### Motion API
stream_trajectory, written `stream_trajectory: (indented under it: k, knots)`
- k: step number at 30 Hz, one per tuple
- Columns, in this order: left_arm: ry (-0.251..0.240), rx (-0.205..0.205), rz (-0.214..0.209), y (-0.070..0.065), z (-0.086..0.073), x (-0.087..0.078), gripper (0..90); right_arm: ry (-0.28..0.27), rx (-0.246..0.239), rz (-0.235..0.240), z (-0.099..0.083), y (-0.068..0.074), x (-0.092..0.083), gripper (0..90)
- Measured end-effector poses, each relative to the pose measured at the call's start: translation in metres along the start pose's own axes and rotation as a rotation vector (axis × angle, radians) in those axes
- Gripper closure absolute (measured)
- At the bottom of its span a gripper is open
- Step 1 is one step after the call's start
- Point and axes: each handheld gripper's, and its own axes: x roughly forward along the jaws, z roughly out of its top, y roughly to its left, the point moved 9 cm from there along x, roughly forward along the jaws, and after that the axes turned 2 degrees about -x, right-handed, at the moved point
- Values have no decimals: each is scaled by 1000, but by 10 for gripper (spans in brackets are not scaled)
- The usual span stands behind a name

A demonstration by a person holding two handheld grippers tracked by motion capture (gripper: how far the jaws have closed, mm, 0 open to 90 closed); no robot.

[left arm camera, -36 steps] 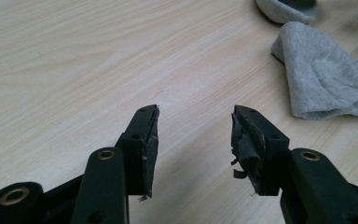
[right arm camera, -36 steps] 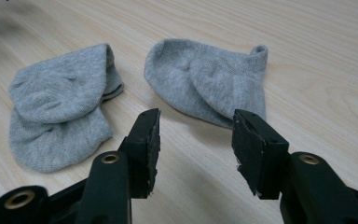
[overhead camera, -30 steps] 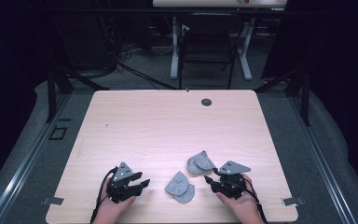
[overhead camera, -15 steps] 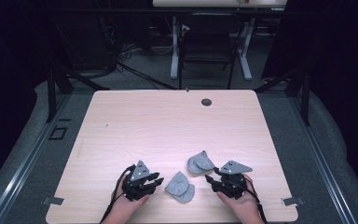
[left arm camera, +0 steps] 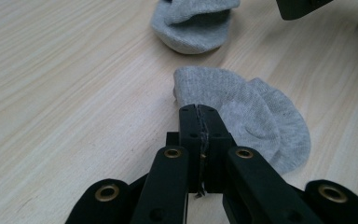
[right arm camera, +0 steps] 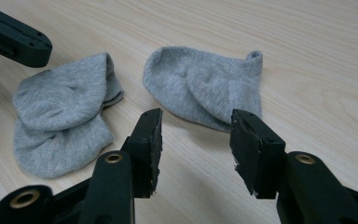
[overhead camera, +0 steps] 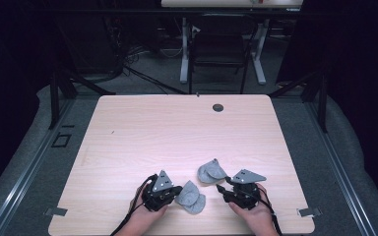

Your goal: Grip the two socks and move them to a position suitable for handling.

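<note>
High view, left tongs (overhead camera: pixel 176 192) shut at near sock's (overhead camera: pixel 191 197) edge; right tongs (overhead camera: pixel 220 188) apart

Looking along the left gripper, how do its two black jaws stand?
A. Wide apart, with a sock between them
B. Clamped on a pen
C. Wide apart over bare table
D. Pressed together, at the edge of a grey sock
D: in the left gripper view the left gripper has its jaws pressed together at the near edge of the grey sock; whether fabric is pinched cannot be told.
</note>
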Motion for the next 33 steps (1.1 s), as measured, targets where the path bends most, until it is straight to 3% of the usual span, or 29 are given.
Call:
stream_trajectory:
  k: [6,19,24,33]
  knots:
    - [31,8,-4,-5,-6,4,891,0,3,1,0,0,-1,534]
    - [64,-5,-72,-26,-18,2,887,-6,1,2,1,1,-1,534]
    - [62,3,-105,-36,-14,6,878,-9,4,0,1,0,-1,534]
    - [28,32,-83,-32,3,14,857,-4,5,0,0,0,-1,534]
